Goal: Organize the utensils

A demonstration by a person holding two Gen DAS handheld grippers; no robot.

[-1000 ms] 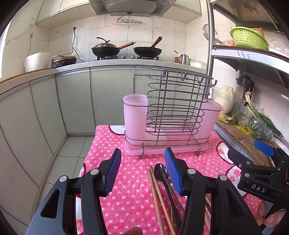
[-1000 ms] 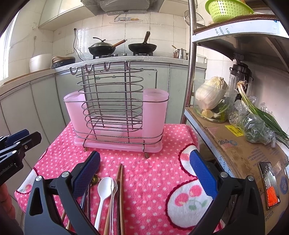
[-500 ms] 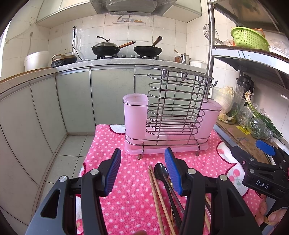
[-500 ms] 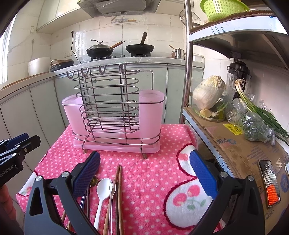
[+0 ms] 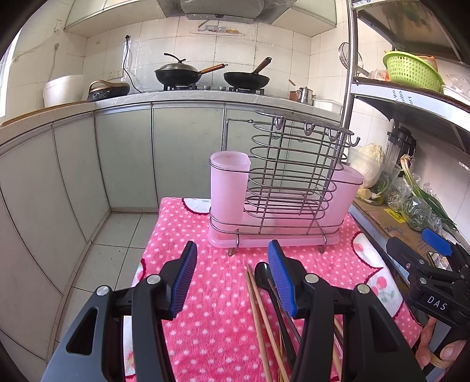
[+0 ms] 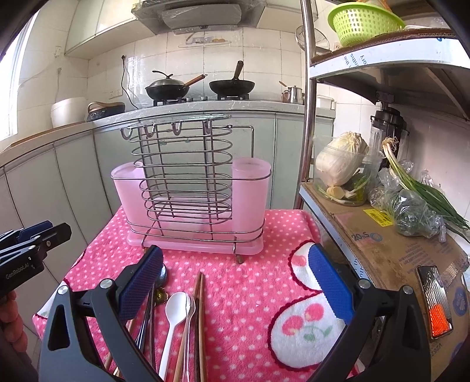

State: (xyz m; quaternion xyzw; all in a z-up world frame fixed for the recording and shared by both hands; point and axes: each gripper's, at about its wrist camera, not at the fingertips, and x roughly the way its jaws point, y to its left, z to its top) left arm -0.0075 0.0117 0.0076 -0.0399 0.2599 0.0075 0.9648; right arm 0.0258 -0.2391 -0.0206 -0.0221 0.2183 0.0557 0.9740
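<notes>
A pink utensil holder with a wire rack (image 5: 282, 199) (image 6: 191, 199) stands at the far side of a pink polka-dot cloth (image 5: 217, 317) (image 6: 249, 288). Utensils lie loose on the cloth in front of it: wooden chopsticks (image 5: 258, 311) (image 6: 199, 317), a black spoon (image 5: 261, 271), a white spoon (image 6: 174, 308) and a metal spoon (image 6: 189, 323). My left gripper (image 5: 232, 276) hovers open just left of the black spoon, with nothing in it. Open and empty as well, my right gripper (image 6: 235, 282) hangs above the utensils. The right gripper (image 5: 423, 264) shows at the right edge of the left wrist view.
A metal shelf unit (image 6: 382, 235) stands right of the cloth, carrying cabbage (image 6: 340, 161), green onions (image 6: 420, 188), a cardboard sheet and a green basket (image 6: 364, 20). Grey kitchen cabinets (image 5: 123, 158) with woks (image 5: 182, 73) run behind. Tiled floor (image 5: 111, 241) lies to the left.
My right gripper has moved forward and risen a little, so the holder looks closer. The left gripper has barely moved.
</notes>
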